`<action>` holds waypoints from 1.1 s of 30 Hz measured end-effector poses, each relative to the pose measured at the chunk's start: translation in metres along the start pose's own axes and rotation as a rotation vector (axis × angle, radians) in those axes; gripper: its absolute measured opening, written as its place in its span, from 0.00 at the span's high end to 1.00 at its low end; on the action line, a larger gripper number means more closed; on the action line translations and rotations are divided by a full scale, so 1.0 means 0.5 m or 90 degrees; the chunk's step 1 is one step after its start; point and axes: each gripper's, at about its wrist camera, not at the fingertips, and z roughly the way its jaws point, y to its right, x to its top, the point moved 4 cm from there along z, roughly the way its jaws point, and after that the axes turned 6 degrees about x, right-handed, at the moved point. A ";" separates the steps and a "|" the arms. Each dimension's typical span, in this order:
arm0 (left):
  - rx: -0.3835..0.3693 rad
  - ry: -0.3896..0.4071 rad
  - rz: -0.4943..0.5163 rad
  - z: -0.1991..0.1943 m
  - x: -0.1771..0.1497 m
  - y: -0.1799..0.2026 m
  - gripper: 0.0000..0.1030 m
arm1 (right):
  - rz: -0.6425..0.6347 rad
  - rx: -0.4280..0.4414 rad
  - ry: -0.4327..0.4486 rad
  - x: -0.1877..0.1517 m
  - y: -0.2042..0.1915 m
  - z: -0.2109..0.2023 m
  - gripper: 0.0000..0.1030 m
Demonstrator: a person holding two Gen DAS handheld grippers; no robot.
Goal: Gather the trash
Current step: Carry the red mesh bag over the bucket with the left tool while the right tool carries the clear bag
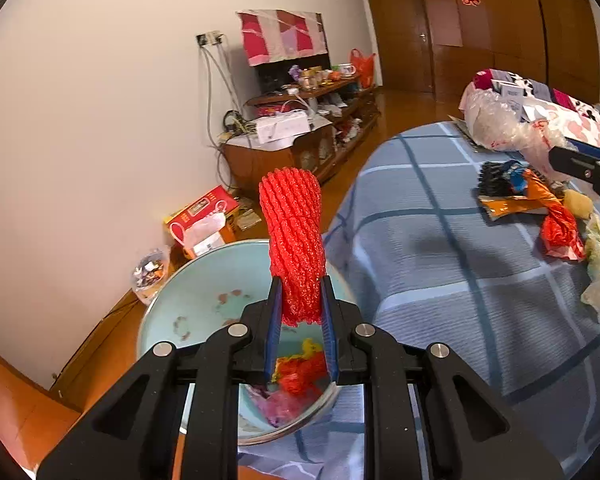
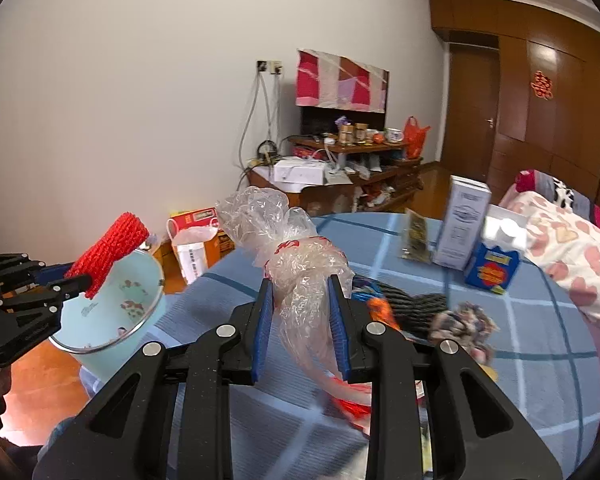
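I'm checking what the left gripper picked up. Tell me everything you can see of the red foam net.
The red foam net is a tube-shaped sleeve of bright red mesh that looks soft and spongy, with a ribbed lattice surface. The left gripper is shut on its lower end, blue pads pressing both sides, so it stands up beyond the fingers. It is held over the pale blue basin, which already holds other scraps. In the right wrist view it tilts above the basin's rim.

Red foam net sleeve (image 1: pixel 294 240) upright between the left gripper (image 1: pixel 300 300) fingers, above a pale blue enamel basin (image 1: pixel 188 300) at the left edge of the blue checked tablecloth (image 1: pixel 440 260). Crumpled clear plastic bag (image 2: pixel 300 272) between the right gripper (image 2: pixel 302 312) fingers, over the cloth, with a tall white carton (image 2: pixel 464 228) behind, to the right.
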 end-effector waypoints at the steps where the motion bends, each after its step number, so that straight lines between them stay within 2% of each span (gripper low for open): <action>1: 0.003 -0.001 -0.003 0.000 -0.003 -0.009 0.83 | -0.004 0.005 0.000 0.002 -0.009 0.008 0.73; 10: 0.033 -0.013 -0.030 0.004 -0.029 -0.071 0.83 | -0.024 0.033 -0.003 0.011 -0.058 0.052 0.73; 33: 0.079 -0.039 -0.060 0.014 -0.070 -0.151 0.82 | -0.072 0.088 -0.020 0.020 -0.155 0.109 0.73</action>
